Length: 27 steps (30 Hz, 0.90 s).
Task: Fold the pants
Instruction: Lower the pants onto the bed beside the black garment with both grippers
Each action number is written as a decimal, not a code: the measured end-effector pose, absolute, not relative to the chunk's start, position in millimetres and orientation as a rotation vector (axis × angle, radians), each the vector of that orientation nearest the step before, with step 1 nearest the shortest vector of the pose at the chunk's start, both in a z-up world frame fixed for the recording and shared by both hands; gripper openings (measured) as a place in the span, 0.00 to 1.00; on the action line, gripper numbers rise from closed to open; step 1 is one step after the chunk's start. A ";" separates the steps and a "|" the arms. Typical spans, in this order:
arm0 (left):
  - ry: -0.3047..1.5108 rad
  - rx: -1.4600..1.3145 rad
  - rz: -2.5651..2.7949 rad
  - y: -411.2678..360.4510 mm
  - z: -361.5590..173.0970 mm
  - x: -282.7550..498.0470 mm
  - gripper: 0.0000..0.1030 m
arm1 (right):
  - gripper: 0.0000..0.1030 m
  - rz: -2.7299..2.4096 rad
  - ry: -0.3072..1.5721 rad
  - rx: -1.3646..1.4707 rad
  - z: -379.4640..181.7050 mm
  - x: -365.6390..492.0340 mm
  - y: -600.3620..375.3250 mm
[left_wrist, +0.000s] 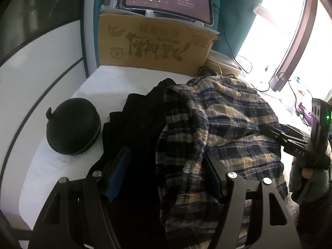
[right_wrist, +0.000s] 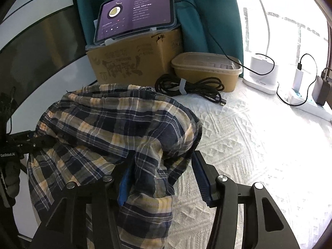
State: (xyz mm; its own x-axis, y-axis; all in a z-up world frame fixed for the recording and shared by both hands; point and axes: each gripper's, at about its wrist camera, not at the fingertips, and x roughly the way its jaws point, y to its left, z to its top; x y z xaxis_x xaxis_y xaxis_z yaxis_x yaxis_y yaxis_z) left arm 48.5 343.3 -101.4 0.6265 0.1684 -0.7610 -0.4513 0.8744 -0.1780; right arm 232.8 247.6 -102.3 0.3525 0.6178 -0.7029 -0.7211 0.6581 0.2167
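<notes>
The plaid pants [left_wrist: 226,122], navy with yellow checks, lie bunched on the white textured cloth [right_wrist: 249,137]; they also fill the left of the right wrist view [right_wrist: 116,124]. My left gripper [left_wrist: 166,172] is open, its blue-padded fingers standing wide on either side of the gathered waistband. A dark garment [left_wrist: 137,128] lies under and left of the pants. My right gripper [right_wrist: 164,178] is open, with a fold of the plaid cloth lying between its fingers. The right gripper also shows at the right edge of the left wrist view [left_wrist: 294,143].
A black zipped round case [left_wrist: 72,126] sits left of the clothes. A cardboard box [right_wrist: 134,62] with a tablet [right_wrist: 134,12] on top stands at the back. A brown lidded container [right_wrist: 205,68], a coiled black cable [right_wrist: 191,87] and chargers [right_wrist: 298,81] lie at the back right.
</notes>
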 end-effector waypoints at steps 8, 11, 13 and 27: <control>0.734 -0.321 0.376 332.4 -73.9 42.4 0.66 | 0.54 0.862 0.839 -0.122 -92.8 233.0 238.4; 0.715 -0.302 0.351 325.7 -62.2 43.5 0.66 | 0.54 0.861 0.833 -0.114 -87.2 232.7 234.8; 0.689 -0.299 0.358 324.3 -53.1 41.8 0.66 | 0.54 0.857 0.828 -0.110 -83.4 232.3 232.4; 0.698 -0.256 0.339 321.0 -54.5 74.2 0.66 | 0.54 0.834 0.811 -0.097 -73.9 228.6 221.1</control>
State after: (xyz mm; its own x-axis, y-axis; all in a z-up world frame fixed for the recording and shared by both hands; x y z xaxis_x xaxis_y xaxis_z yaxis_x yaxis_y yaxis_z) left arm 74.2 321.0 -54.5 0.7154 0.2178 -0.6639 -0.3866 0.9148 -0.1166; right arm 228.6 221.1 -73.9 0.3970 0.6221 -0.6748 -0.6922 0.6858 0.2250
